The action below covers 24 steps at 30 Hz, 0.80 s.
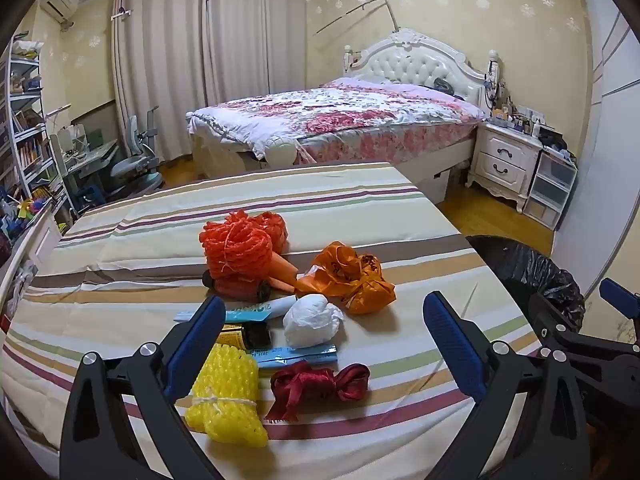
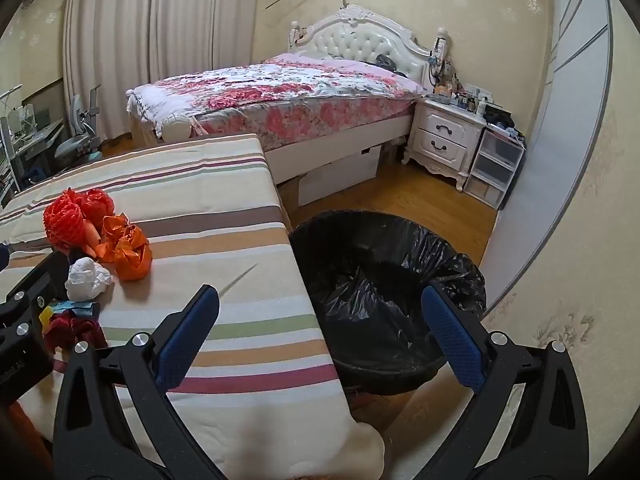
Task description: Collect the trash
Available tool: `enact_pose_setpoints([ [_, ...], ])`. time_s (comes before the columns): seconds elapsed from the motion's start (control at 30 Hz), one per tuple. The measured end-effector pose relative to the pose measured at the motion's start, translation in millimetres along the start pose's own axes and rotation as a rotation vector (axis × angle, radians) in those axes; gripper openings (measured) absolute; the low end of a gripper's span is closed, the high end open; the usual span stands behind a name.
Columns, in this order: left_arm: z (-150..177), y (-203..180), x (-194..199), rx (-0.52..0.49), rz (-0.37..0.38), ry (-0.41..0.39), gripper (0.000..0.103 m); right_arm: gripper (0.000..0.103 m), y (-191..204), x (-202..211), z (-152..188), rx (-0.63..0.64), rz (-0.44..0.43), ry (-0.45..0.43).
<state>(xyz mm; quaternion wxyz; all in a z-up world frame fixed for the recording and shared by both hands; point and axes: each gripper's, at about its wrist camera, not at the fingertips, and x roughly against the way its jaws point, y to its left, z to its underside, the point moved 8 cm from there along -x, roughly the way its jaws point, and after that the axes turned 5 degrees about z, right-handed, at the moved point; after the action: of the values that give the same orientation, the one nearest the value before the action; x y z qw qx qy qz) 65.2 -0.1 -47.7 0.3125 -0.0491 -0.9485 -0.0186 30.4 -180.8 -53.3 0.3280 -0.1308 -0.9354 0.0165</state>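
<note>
The yellow foam net (image 1: 226, 394) lies nearest, among trash on the striped cloth (image 1: 120, 248) beside the lined bin (image 2: 384, 280); left gripper (image 1: 326, 344) and right gripper (image 2: 320, 336) gape empty; collecting seems unstarted; next, close on one piece.

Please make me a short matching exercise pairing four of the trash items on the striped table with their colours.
Column A:
1. foam net tied with string
2. crumpled bag
3. ribbon bow
4. knotted plastic bag

Column B:
a. white
b. dark red
c. orange
d. yellow

Pairs: 1-d, 2-a, 3-b, 4-c.
</note>
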Motion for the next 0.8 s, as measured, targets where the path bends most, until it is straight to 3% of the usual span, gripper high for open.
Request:
enact_pose_setpoints([
  [0.8,6.0,-6.1,0.4,0.030,0.019,0.020,0.097,0.099,-10.0,-6.7,10.7,0.004,0.001,0.006],
])
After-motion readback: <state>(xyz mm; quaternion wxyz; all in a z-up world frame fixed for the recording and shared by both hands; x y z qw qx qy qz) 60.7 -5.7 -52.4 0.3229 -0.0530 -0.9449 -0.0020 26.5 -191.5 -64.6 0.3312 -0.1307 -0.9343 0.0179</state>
